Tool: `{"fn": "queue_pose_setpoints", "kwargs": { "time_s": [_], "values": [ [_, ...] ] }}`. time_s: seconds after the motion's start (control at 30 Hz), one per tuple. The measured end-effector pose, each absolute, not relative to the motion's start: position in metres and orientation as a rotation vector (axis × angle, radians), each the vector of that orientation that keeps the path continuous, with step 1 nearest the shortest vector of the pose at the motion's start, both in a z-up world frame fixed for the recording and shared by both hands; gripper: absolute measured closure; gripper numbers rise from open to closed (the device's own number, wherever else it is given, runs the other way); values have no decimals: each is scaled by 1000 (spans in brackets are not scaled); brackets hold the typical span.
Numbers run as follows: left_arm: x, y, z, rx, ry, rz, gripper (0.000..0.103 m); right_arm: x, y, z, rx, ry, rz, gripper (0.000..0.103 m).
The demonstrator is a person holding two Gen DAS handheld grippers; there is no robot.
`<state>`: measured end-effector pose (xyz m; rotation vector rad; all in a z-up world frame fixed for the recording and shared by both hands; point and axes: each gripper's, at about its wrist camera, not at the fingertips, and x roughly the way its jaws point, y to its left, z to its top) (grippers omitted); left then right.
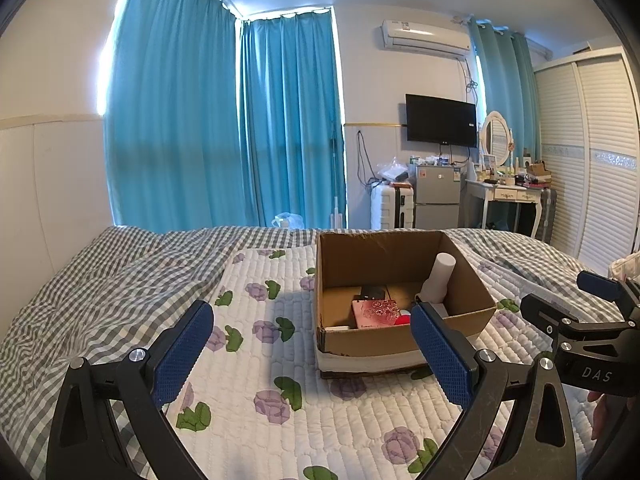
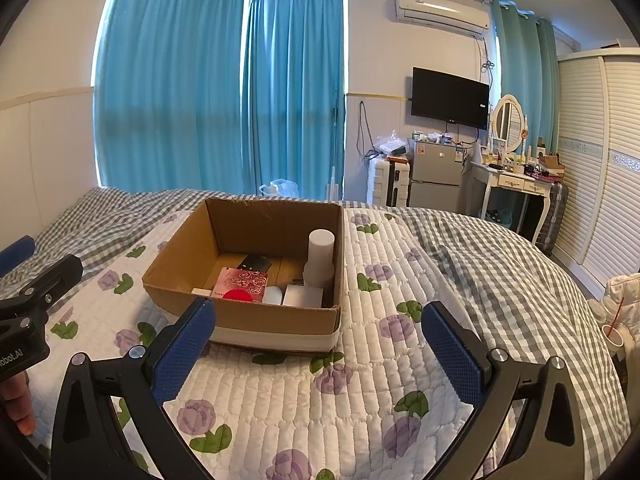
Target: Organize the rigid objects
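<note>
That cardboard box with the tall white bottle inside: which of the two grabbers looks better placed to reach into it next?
Probably the right gripper. In its view the cardboard box sits almost straight ahead, the white bottle standing at its right side. The left gripper, also open and empty, sees the box off to its right.

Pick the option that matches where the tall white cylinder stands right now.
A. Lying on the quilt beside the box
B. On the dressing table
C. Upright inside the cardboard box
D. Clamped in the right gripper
C: the white cylinder stands upright inside the cardboard box, near its right wall, while the right gripper hangs open and empty in front of the box.
</note>
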<state>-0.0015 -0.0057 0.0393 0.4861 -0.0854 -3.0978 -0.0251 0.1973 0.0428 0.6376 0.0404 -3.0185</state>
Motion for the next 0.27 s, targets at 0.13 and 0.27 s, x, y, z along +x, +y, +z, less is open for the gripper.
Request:
{"fn": "queue_pose_setpoints", "kwargs": {
  "time_s": [0.13,0.27],
  "values": [
    [-3,-6,38,499,-76,-3094,2,-25,197,42,644,42,-3018,0],
    [-4,-8,37,517,-47,-3088,2,-26,198,41,654,43,-3021,0]
  ]
}}
